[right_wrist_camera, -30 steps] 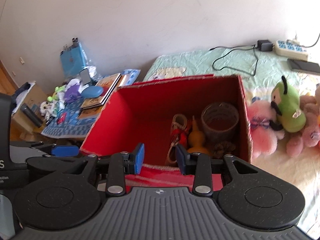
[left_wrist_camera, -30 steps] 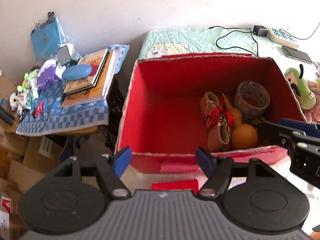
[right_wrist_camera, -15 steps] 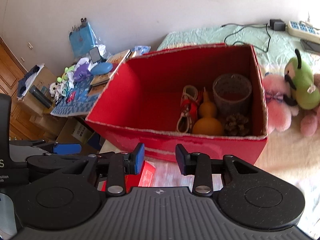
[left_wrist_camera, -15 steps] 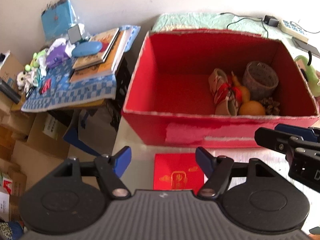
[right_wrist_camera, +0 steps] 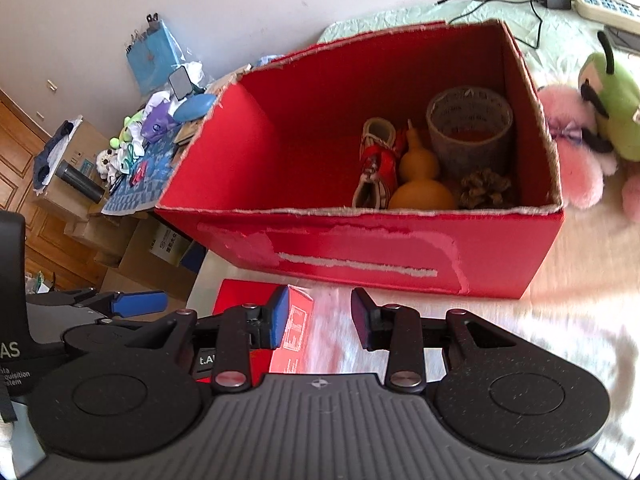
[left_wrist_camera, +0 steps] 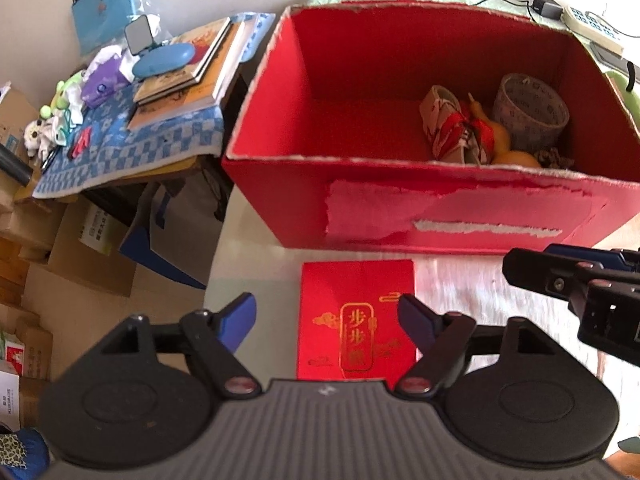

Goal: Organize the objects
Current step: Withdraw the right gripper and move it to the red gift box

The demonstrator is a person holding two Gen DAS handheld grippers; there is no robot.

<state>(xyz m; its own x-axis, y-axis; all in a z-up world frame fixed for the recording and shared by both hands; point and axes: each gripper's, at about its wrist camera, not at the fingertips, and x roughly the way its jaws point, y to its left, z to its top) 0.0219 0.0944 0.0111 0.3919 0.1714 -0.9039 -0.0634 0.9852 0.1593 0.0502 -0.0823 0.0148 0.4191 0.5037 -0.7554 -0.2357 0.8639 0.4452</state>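
My left gripper is spread wide and holds nothing; between its blue fingertips lies a flat red gift box with gold characters, flat on the pale bed cover just in front of the big red cardboard box. My right gripper is parted about halfway, also empty, its left pad right at the near corner of that flat red box, though I cannot tell whether it touches. Inside the cardboard box, gathered in the right end, sit a small patterned shoe with red trim, an orange gourd, a grey cylindrical cup and a brown pine cone. To the right of the box rest a pink plush and a green plush. Off to the left, a side table with a blue checked cloth carries books and small toys.
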